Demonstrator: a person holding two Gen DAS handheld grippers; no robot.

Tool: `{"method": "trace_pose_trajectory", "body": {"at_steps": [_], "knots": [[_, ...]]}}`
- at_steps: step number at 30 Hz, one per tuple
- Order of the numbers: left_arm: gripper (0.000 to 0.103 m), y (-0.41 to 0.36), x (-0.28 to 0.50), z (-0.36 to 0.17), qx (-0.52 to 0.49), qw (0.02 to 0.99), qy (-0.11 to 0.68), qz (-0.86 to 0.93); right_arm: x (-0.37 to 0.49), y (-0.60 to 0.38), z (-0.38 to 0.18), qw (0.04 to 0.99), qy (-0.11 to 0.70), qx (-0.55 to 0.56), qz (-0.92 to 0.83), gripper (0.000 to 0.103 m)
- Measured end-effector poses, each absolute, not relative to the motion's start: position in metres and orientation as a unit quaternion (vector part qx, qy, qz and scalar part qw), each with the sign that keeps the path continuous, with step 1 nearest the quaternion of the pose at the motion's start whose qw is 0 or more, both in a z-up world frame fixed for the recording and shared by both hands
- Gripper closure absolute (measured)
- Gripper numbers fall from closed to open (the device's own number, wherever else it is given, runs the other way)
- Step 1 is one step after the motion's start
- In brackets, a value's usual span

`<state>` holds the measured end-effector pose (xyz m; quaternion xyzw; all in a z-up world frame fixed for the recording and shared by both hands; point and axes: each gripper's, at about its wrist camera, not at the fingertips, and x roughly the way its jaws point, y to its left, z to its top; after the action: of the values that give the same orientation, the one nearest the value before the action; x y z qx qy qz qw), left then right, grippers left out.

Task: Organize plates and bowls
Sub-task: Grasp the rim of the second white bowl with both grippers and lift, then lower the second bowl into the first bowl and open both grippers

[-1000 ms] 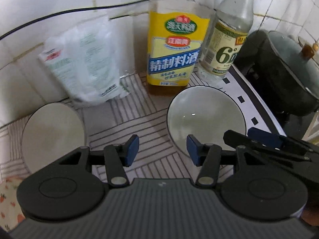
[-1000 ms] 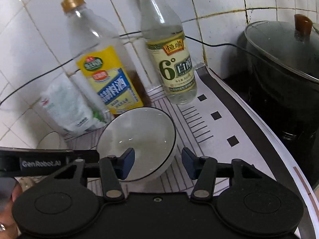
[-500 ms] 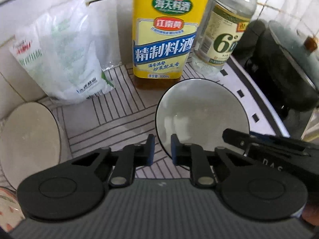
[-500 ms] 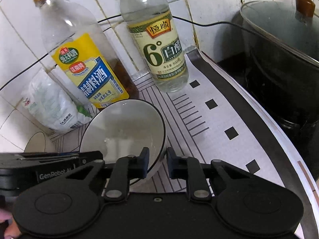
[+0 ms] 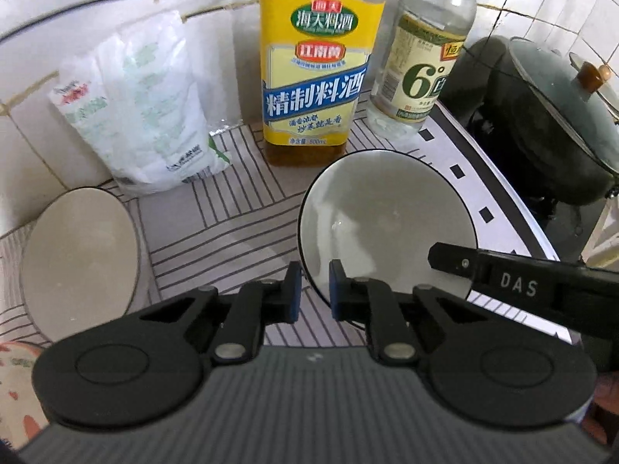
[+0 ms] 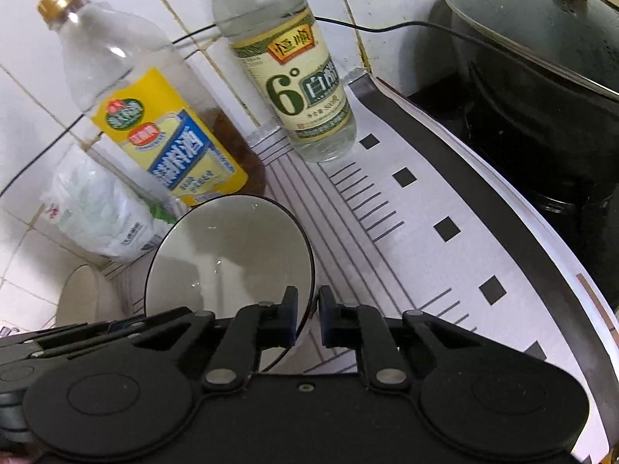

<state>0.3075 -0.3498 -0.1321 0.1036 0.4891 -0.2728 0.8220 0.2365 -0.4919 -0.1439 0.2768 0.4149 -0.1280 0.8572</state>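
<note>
Pinching opposite sides of the black-rimmed white bowl (image 5: pixel 387 224), the left gripper (image 5: pixel 312 290) and right gripper (image 6: pixel 307 317) each clamp its thin rim on the striped mat (image 5: pixel 232 212). Glazed ceramic looks rigid, slippery and chippable, so the rim seems the only hold. Farther left sits a cream bowl (image 5: pixel 77 259); behind stand a cooking wine bottle (image 5: pixel 313 77) and vinegar bottle (image 5: pixel 421 69).

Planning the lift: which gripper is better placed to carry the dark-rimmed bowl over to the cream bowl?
Left. Both the left gripper and right gripper pinch the dark-rimmed bowl, but the cream bowl sits on the left gripper's side.
</note>
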Motion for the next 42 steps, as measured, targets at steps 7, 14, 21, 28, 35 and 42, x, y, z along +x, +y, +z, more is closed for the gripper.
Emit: {"method": "trace_pose_trajectory", "body": {"at_steps": [7,14,21,28,35,42], "knots": [[0.09,-0.336,0.285,-0.099,0.11,0.834,0.468,-0.271,0.215,-0.479,-0.112,0.873,0.388,0.272,-0.113,0.088],[0.09,-0.309,0.257,-0.073,0.084,0.845,0.46,-0.258,0.193,-0.459,-0.083,0.886,0.376,0.254,-0.096,0.088],[0.09,-0.283,0.228,-0.059,0.067,0.847,0.459,-0.26,0.165,-0.441,-0.063,0.892,0.377,0.234,-0.084,0.088],[0.09,-0.26,0.208,-0.048,0.061,0.853,0.453,-0.253,0.148,-0.423,-0.054,0.894,0.383,0.222,-0.068,0.088],[0.089,-0.243,0.197,-0.054,0.053,0.845,0.473,-0.242,0.135,-0.414,-0.064,0.89,0.386,0.236,-0.053,0.088],[0.089,-0.239,0.19,-0.064,0.059,0.839,0.488,-0.232,0.13,-0.41,-0.08,0.882,0.396,0.249,-0.051,0.088]]}}
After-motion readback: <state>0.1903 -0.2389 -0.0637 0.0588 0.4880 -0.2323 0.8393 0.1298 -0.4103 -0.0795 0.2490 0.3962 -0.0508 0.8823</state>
